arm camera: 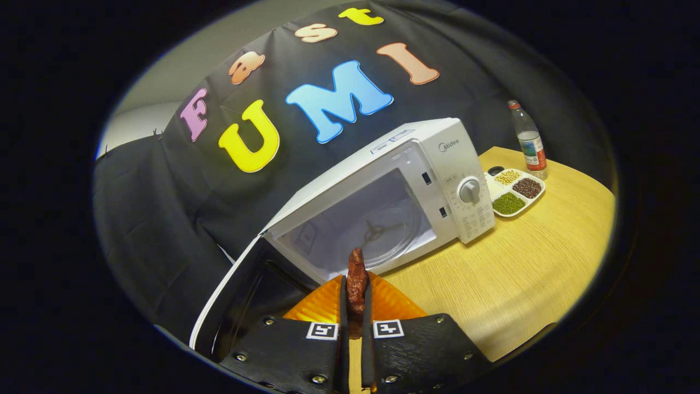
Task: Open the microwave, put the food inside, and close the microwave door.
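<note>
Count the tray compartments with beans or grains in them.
3 clearly filled in the divided tray beside the microwave: pale beans at the back, dark brown ones nearest the bottle, green ones in front. A fourth, whitish section is partly hidden by the microwave.

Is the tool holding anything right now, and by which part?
Yes: the tool is shut on a piece of food, pinched at its lower end; its upper end sticks out toward the open microwave.

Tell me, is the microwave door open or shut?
Open: the door swings out beside the microwave, baring its glass turntable.
</note>
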Motion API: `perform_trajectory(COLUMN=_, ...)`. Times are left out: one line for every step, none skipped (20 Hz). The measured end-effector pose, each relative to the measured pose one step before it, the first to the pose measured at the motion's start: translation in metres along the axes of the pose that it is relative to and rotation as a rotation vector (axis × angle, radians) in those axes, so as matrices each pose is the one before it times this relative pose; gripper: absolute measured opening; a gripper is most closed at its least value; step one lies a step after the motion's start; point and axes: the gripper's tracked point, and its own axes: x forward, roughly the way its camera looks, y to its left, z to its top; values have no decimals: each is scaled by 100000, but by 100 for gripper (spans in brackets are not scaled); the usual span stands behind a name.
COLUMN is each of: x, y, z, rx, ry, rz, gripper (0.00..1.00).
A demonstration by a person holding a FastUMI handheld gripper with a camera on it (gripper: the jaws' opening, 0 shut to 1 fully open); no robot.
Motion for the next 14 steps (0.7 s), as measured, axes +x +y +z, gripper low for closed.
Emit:
perform_trajectory(x=1072, y=168, z=267, rx=-150, ry=-629, rz=343, gripper=9)
perform_trajectory(x=1230, y=111, z=353, rx=-445, ry=-1268, rz=313, gripper=9)
perform_trajectory(x=1035, y=-139, z=234, rx=-632, ry=-1023, rz=-428, gripper=9)
perform_trajectory(x=1120, y=-153, z=330, rx=-413, ry=-1388, rz=-611, gripper=9)
perform_trajectory(x=1010, y=-88, z=243, rx=-91, ry=-1566, rz=-564, gripper=9)
perform_trajectory(x=1045, y=-148, z=192, rx=-113, ry=-1245, rz=-772, gripper=9)
perform_trajectory(x=1133, y=-269, z=63, rx=-582, ry=-1162, rz=-1239, gripper=9)
perform_trajectory(x=1078, y=-252, z=82, rx=-702, ry=-872, rz=-1010, gripper=9)
perform_trajectory(x=984, y=-145, z=-45, rx=-178, ry=-946, rz=-477, gripper=9)
perform_trajectory(x=957, y=-88, z=102, rx=145, ry=-1538, rz=3, gripper=9)
perform_trajectory(x=866, y=-6, z=417, rx=-4, ry=-3331, rz=340, gripper=9)
perform_trajectory(x=1065, y=42, z=468, rx=-308, ry=-3748, rz=327, gripper=9)
perform_trajectory(x=932, y=-209, z=5, rx=-280, ry=-1921, rz=-365, gripper=9)
perform_trajectory(x=967, y=-210, z=-194, rx=-2, ry=-943, rz=-585, gripper=9)
